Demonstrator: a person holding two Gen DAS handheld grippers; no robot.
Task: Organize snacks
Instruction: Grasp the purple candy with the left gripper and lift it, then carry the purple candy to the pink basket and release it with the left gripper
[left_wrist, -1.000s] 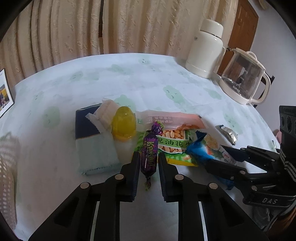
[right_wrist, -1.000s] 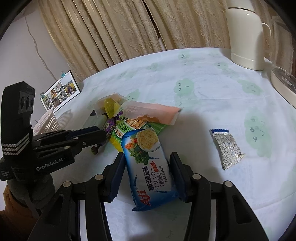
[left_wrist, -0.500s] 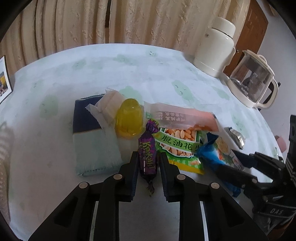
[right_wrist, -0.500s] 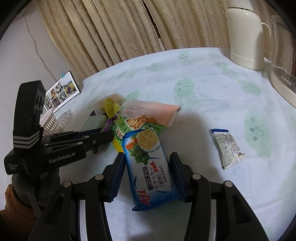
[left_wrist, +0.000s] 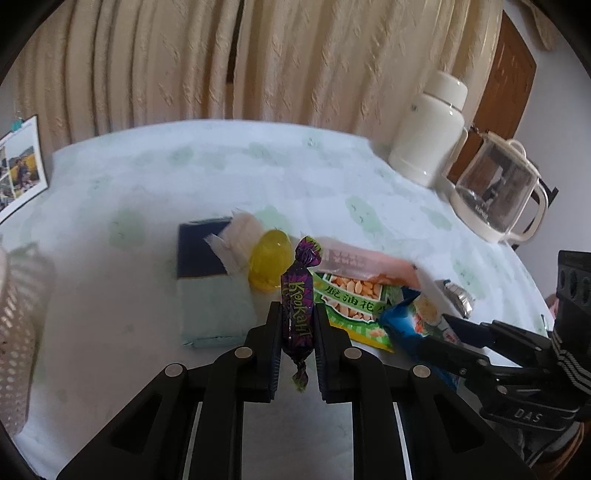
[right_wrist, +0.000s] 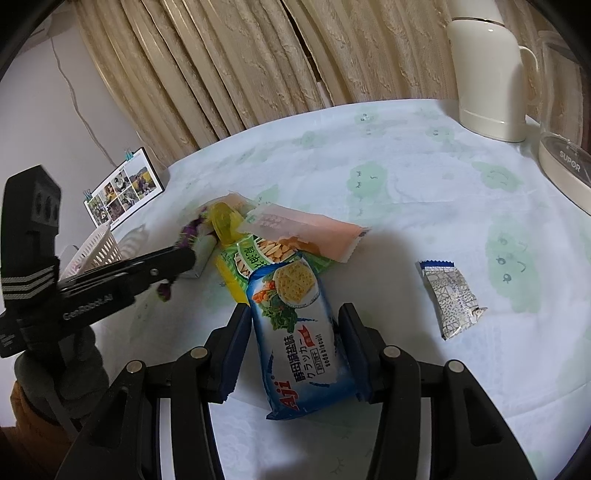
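Observation:
My left gripper (left_wrist: 297, 309) is shut on a purple wrapped candy (left_wrist: 295, 288), which it holds upright above the table. The candy's twisted tail hangs between the fingers. The same left gripper (right_wrist: 181, 258) shows from the side in the right wrist view. My right gripper (right_wrist: 295, 312) is shut on a blue cracker pack (right_wrist: 299, 332), with a finger pressed against each long side. Behind both lies a pile: a yellow jelly cup (left_wrist: 269, 264), a green peanut bag (left_wrist: 351, 299), a pink pack (left_wrist: 358, 262) and a blue-and-mint packet (left_wrist: 210, 288).
A small silver packet (right_wrist: 452, 299) lies alone to the right. A white perforated basket (left_wrist: 14, 332) stands at the left table edge, with a photo stand (right_wrist: 123, 192) behind it. A cream thermos (left_wrist: 430, 136) and a glass kettle (left_wrist: 495, 192) stand at the back right.
My left gripper has closed on the purple candy and lifted it off the table, tilting upward. The right gripper and the cracker pack have stayed put.

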